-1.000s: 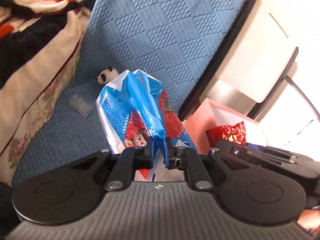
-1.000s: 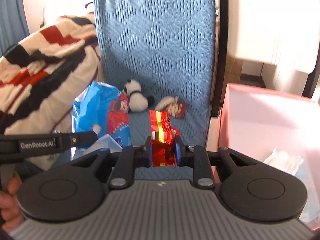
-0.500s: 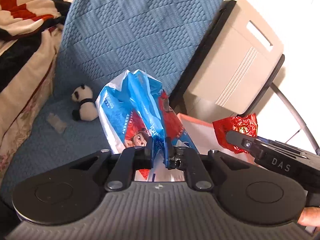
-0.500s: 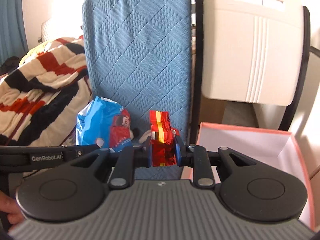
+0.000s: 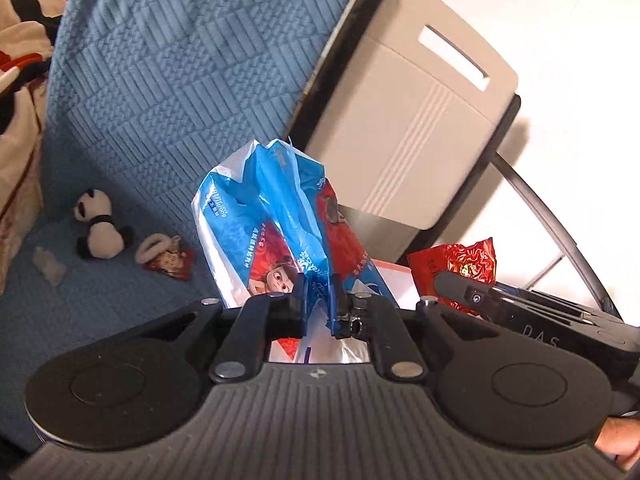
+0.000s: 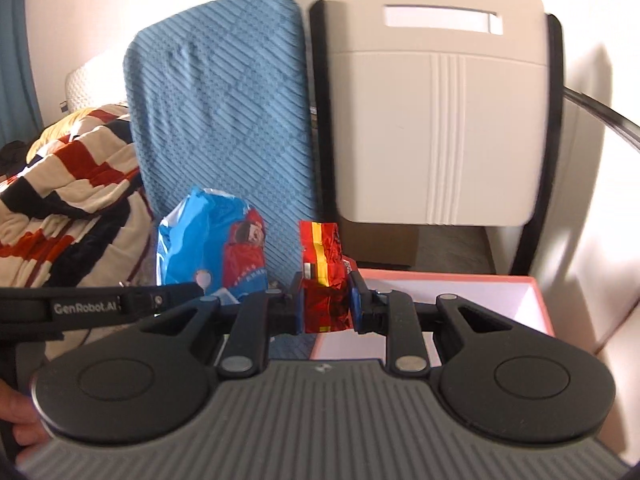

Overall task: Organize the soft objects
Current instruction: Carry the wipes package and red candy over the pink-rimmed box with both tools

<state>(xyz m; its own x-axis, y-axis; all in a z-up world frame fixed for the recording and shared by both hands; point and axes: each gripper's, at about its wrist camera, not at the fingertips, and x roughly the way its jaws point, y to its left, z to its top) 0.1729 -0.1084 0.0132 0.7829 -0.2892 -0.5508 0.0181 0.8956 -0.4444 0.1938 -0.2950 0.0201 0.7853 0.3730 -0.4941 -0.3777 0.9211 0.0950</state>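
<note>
Blue quilted seat [image 5: 168, 92]: one, the largest thing, filling the left view from 9 to 12 o'clock; its back stands upright.
Cream chair back [image 6: 436, 120]: one, with a slot handle, just beside the seat at 1 o'clock in the right view.
Striped blanket [image 6: 68, 192]: one, red, black and cream, heaped at 9 o'clock in the right view.
Pink box [image 6: 516, 292]: one, white inside, at 3 o'clock of the right gripper.
Blue bag [image 5: 272, 232]: one, with cartoon print, lifted clear of the seat.
Left gripper [image 5: 318, 304]: jaws narrow, pinching the blue bag's lower edge.
Red packet [image 6: 324, 280]: one, foil with a yellow stripe, standing upright between the pads.
Right gripper [image 6: 326, 300]: jaws partly closed, clamped on the red packet.
Panda [image 5: 100, 228]: one, lying on the seat cushion at 9 o'clock of the bag.
Small pouch [image 5: 168, 254]: one, red and cream, just beside the panda.
Clear scrap [image 5: 50, 266]: one, at the panda's 8 o'clock; too blurred to tell what it is.
</note>
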